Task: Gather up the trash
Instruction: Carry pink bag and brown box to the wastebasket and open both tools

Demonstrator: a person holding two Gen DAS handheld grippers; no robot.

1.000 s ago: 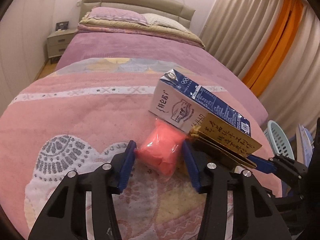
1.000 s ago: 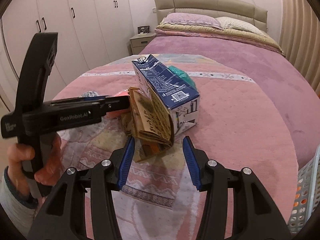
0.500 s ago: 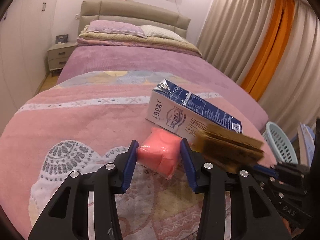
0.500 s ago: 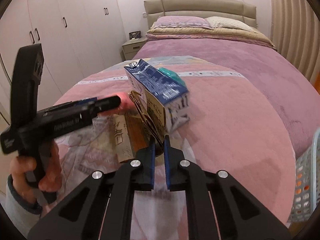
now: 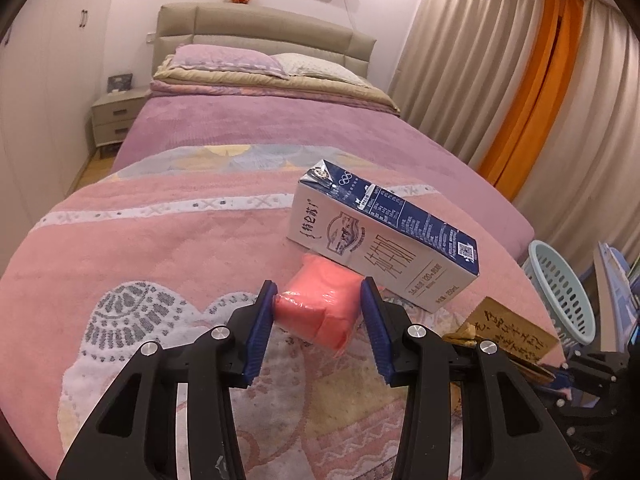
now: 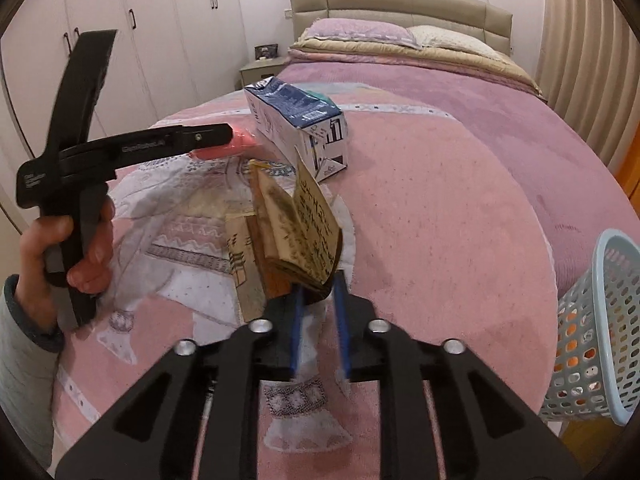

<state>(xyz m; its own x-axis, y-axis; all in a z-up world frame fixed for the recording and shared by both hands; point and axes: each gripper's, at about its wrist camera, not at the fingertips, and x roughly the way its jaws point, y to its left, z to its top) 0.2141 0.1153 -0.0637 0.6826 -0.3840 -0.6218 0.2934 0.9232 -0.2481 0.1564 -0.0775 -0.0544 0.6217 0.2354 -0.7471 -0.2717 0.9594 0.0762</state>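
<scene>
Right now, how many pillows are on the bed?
2: a purple pillow on the left and a pale dotted pillow beside it on the right, both against the headboard; none seems hidden.

We see brown paper packet (image 6: 298,232) pulled off milk carton (image 6: 298,128): a second ago it leaned against carton's near end, now it sits nearer, clear of carton, with gap between. Right gripper (image 6: 318,320) jaws closed on packet's near edge, then just eased wider; packet edge between them. Left gripper (image 5: 318,320) jaws narrowed on pink wrapped pack (image 5: 320,308), now pressing both its sides. In left wrist view packet slid to right edge, carton's whole side face uncovered.
</scene>
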